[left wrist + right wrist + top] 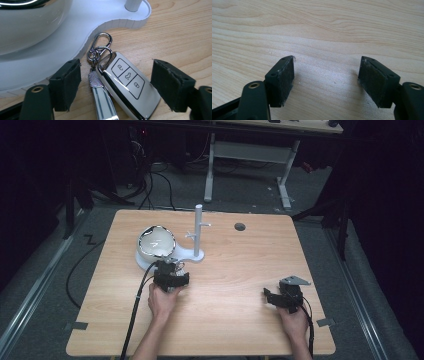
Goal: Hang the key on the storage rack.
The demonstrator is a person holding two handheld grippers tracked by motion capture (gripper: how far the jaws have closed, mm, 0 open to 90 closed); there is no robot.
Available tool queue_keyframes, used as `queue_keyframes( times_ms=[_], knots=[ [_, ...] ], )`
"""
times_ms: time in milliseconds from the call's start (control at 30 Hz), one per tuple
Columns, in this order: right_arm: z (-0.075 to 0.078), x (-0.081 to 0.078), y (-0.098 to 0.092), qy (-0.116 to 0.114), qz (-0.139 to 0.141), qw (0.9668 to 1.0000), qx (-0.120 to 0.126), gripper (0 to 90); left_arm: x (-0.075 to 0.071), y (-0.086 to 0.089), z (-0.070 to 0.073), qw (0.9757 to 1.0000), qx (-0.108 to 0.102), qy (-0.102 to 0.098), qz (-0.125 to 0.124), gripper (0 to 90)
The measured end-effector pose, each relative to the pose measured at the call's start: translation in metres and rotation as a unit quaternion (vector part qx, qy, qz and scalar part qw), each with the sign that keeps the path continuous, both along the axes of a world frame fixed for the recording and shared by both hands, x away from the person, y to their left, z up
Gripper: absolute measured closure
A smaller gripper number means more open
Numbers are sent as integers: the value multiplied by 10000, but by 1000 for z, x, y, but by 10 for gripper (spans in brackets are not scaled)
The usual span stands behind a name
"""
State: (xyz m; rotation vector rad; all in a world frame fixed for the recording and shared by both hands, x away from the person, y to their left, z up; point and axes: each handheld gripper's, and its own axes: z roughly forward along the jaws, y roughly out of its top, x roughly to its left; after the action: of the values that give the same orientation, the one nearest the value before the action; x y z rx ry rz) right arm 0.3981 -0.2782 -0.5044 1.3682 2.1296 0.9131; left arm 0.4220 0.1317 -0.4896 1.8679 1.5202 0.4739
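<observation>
worktop (230, 290): light wood, small round hole near far edge.
white stand (192, 255): flat white base on left-centre of worktop, upright white post (198, 230) with short pegs at its right end.
bowl (156, 241): white, dark rim, sits on left part of stand base, tilted toward the camera in high view.
car key fob (128, 83): white with chrome edge, three buttons, lying flat on worktop just beside the stand base edge; in left gripper view it lies between the jaws, nearer the right one, not touched by either.
key ring (100, 48): metal clip and rings at far end of fob, touching or almost touching the stand base edge.
strap (102, 96): white striped tag with a studded silver top, lies alongside fob on its left, runs off the bottom of the left gripper view.
left gripper (116, 82): jaws spread wide, straddling fob and strap, pads low at the worktop, nothing clamped; in high view it sits right in front of stand base.
left hand (162, 301): holds left gripper, cable trails back along the forearm.
right gripper (327, 80): jaws wide apart over bare wood, empty; near right front of worktop, well apart from fob, grey plate on top.
right hand (294, 320): holds right gripper from behind.
</observation>
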Motion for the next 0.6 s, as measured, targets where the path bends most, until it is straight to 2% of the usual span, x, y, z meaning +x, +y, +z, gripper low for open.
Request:
queue_keyframes(
  times_ms=[133, 200, 267, 400, 433, 500, 600],
  knots=[
    [0, 0, 0, 1, 1, 10000, 1, 290, 1, 1, -1, 9999, -102, 4, -107, 323],
    [0, 0, 0, -5, 9, 10000, -5, 290, 1, 1, -3, 9999, -16, 69, -146, 361],
    [0, 0, 0, -5, 8, 10000, -3, 290, -2, 1, -6, 9997, 124, 20, -202, 401],
    [0, 0, 0, -4, 8, 10000, -4, 290, -5, 5, -6, 9996, 149, -38, -228, 513],
    [0, 0, 0, 1, 0, 10000, 2, 290, -6, 6, -6, 9995, 181, -59, -259, 568],
    [0, 0, 0, -5, 9, 10000, -3, 290, -7, 7, -6, 9993, 217, -76, -301, 610],
    [0, 0, 0, -5, 9, 10000, -4, 290, -8, 8, -7, 9991, 226, -94, -350, 622]
  ],
)
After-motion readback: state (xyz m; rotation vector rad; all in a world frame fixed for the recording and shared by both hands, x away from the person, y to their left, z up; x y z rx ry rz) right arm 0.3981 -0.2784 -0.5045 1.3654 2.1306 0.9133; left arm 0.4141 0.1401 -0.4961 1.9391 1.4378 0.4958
